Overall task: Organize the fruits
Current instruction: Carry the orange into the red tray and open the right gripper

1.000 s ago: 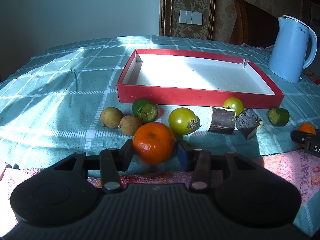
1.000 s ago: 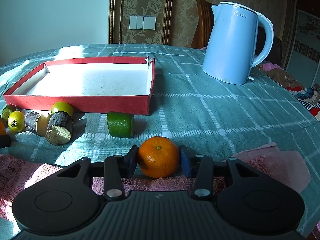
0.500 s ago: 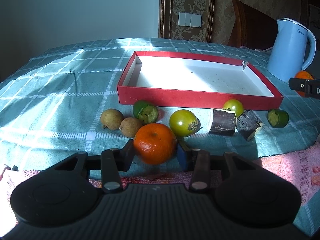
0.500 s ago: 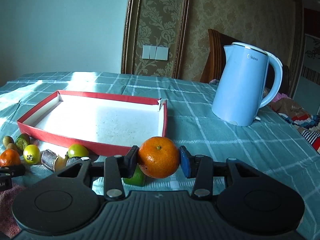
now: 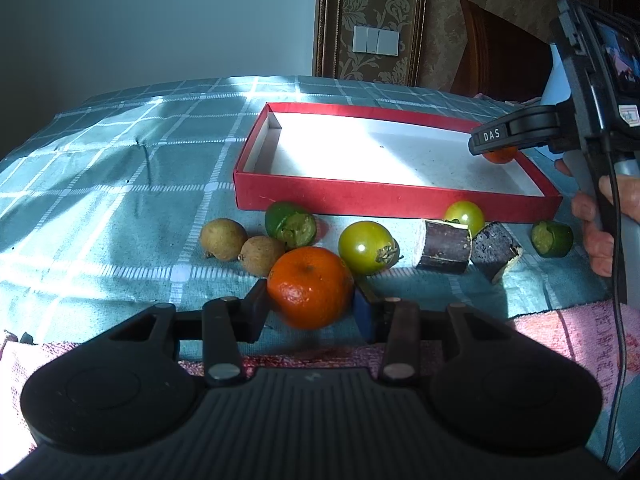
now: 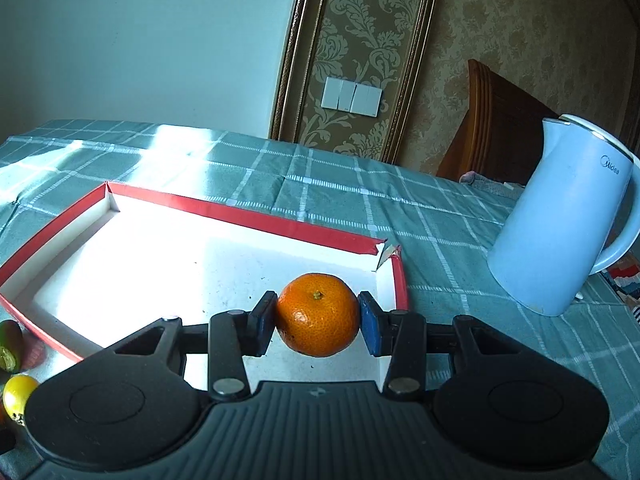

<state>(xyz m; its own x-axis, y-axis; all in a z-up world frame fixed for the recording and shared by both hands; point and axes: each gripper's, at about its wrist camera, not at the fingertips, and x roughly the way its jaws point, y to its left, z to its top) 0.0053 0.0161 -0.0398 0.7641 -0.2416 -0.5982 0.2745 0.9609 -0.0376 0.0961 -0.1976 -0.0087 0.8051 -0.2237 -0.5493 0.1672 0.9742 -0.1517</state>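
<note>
Orange tangerine (image 6: 317,314), red tray (image 6: 256,216) with white floor, teal white-checked tablecloth (image 6: 440,216), pale blue kettle (image 6: 560,232)

A pale blue-white wall (image 6: 140,40) fills the left of the room. Beside it stands a panel (image 6: 356,52) of gold damask wallpaper in a dark wooden frame, with a white switch plate (image 6: 351,100) on it. More damask wallpaper (image 6: 532,28) runs to the right. A brown wooden chair back (image 6: 492,128) rises behind the table. The table wears a teal plaid cloth (image 6: 320,184), with bright sunlight falling across its left side.
</note>
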